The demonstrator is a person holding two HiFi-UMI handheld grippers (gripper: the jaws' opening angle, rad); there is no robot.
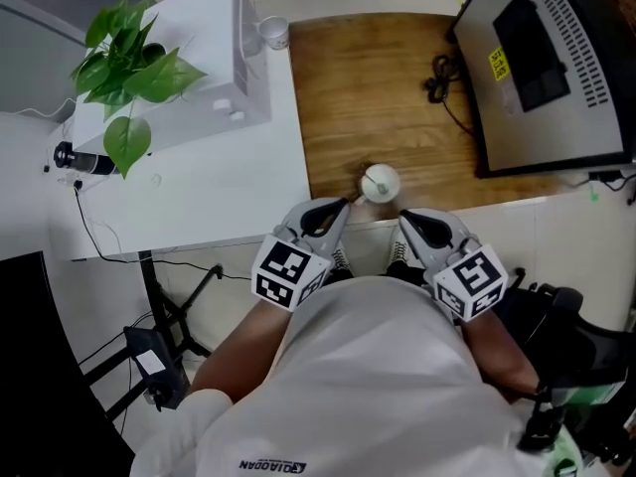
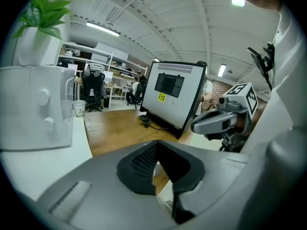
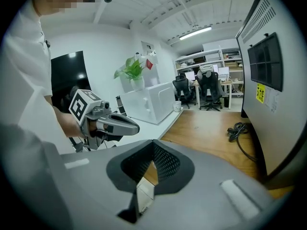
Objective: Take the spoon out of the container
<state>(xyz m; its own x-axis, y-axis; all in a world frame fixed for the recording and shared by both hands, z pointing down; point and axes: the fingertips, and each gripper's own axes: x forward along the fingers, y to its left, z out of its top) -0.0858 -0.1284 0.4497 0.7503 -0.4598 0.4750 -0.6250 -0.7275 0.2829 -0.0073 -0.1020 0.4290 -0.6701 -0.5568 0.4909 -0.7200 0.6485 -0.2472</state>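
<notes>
A small round white container (image 1: 381, 182) stands on the wooden tabletop (image 1: 378, 97) near its front edge. I cannot make out a spoon in it. My left gripper (image 1: 341, 207) is held close to my chest, its tip just left of the container, jaws together with nothing between them. My right gripper (image 1: 404, 220) sits just below and right of the container, also shut and empty. In the left gripper view the closed jaws (image 2: 157, 147) point over the wood, with the right gripper (image 2: 216, 122) alongside. The right gripper view shows its closed jaws (image 3: 153, 150) and the left gripper (image 3: 114, 123).
A white table (image 1: 199, 187) at the left carries a white appliance (image 1: 189, 58), a leafy plant (image 1: 129, 68) and a paper cup (image 1: 275, 33). A large grey and black panel (image 1: 547, 68) leans at the right, with a coiled cable (image 1: 440, 78) beside it.
</notes>
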